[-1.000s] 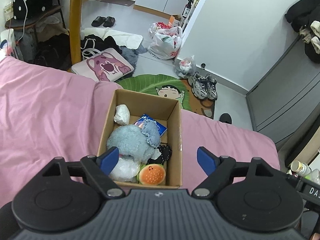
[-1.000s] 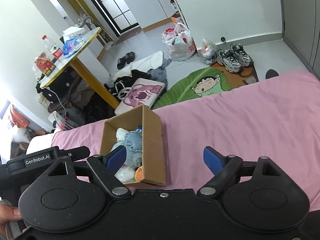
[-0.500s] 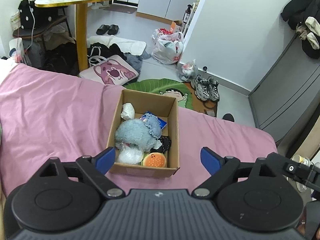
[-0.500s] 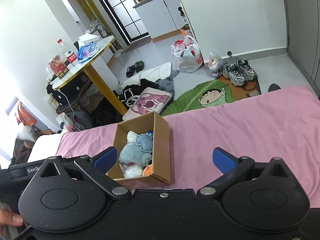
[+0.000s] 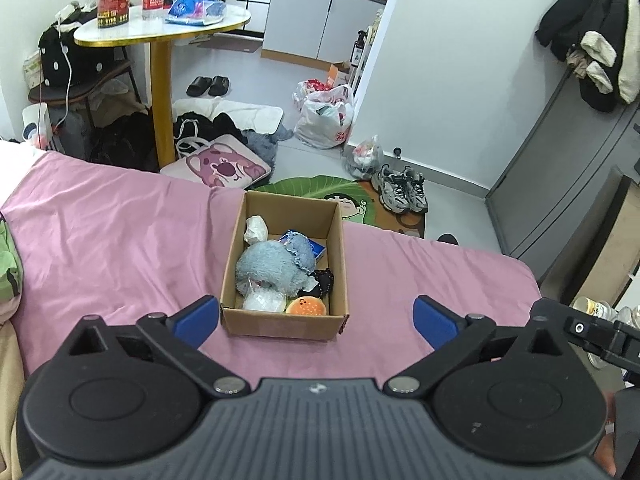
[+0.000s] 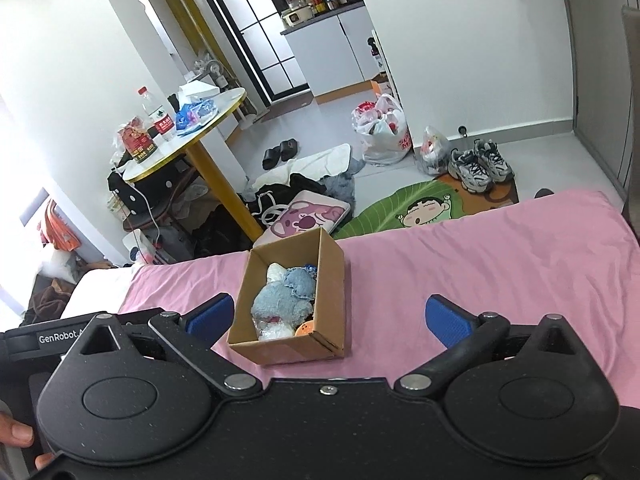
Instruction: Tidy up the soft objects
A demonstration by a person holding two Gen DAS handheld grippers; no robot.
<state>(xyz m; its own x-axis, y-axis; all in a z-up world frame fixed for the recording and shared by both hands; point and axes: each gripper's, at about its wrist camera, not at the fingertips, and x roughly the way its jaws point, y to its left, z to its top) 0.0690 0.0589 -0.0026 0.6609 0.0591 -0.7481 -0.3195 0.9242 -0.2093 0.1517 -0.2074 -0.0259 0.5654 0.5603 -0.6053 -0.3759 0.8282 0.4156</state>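
Left wrist view shows the left gripper [image 5: 316, 316] with jaws wide and empty, held back from the cardboard box [image 5: 284, 322] on the pink bed [image 5: 120, 240]. The right gripper [image 6: 328, 316] is likewise wide and empty. Soft toys [image 5: 276, 266] lie packed inside the box, so sorting looks nearly finished. Open sheet surrounds the box; the bed's far edge lies just behind it.

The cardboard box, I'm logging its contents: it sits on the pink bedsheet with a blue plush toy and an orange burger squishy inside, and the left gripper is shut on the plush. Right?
Not quite. The left gripper is open and holds nothing, as the left wrist view shows. The rest stands: the cardboard box sits on the pink bedsheet, with the blue plush toy and orange burger squishy inside.
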